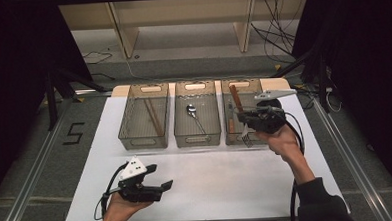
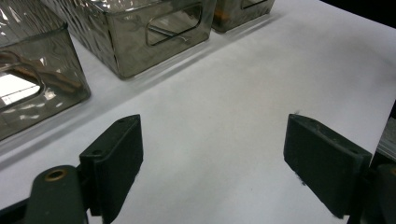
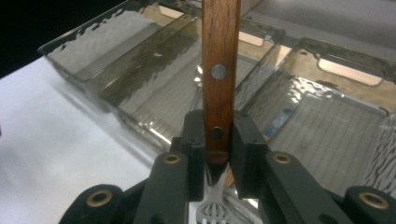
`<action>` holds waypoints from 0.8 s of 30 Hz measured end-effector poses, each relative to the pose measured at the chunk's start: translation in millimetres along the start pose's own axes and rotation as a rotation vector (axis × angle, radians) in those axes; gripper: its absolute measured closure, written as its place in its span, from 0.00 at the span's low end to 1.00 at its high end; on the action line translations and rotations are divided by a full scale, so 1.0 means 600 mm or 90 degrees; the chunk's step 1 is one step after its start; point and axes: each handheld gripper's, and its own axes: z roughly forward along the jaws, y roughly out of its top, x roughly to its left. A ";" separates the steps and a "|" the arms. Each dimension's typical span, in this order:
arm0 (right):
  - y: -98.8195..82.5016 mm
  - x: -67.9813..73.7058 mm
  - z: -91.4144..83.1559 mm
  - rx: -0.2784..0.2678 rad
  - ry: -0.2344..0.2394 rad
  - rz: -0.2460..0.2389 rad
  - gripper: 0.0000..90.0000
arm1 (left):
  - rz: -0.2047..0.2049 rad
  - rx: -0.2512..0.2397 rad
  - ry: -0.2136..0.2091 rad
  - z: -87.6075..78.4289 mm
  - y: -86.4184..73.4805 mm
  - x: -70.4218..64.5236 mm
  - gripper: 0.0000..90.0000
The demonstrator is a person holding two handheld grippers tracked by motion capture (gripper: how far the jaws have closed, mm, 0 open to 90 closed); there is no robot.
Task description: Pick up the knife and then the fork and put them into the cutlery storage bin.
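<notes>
My right gripper (image 3: 218, 154) is black with brass-coloured rivets, and the fork (image 3: 219, 70) in it has a reddish-brown wooden handle with silver studs and a shiny steel head. My left gripper (image 1: 154, 185) is black too, topped by a pale grey plate with dark dots. The three bins (image 1: 197, 138) are smoky, translucent grey-brown with a rippled, ribbed texture. The table (image 1: 227, 179) is plain white. The spoon (image 1: 194, 115) is silver; the chopsticks (image 1: 153, 117) are brown.

The wooden-handled metal fork (image 3: 219, 70) runs off the right gripper view's top edge, its tines cut off at the bottom; the black right gripper (image 1: 258, 119) hides its neck.
</notes>
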 end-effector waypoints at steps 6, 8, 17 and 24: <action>0.018 -0.034 0.017 0.011 0.002 0.053 0.87 | 0.006 0.009 0.003 0.005 -0.005 -0.002 0.21; 0.025 -0.042 0.021 0.009 -0.001 0.065 0.87 | 0.004 0.007 0.004 0.005 -0.005 -0.002 0.21; 0.044 -0.079 0.048 0.008 -0.048 0.107 0.86 | -0.002 0.005 0.008 0.004 -0.007 0.000 0.21; 0.042 -0.116 0.078 0.021 -0.081 0.140 0.86 | -0.006 0.007 0.008 0.004 -0.007 0.003 0.21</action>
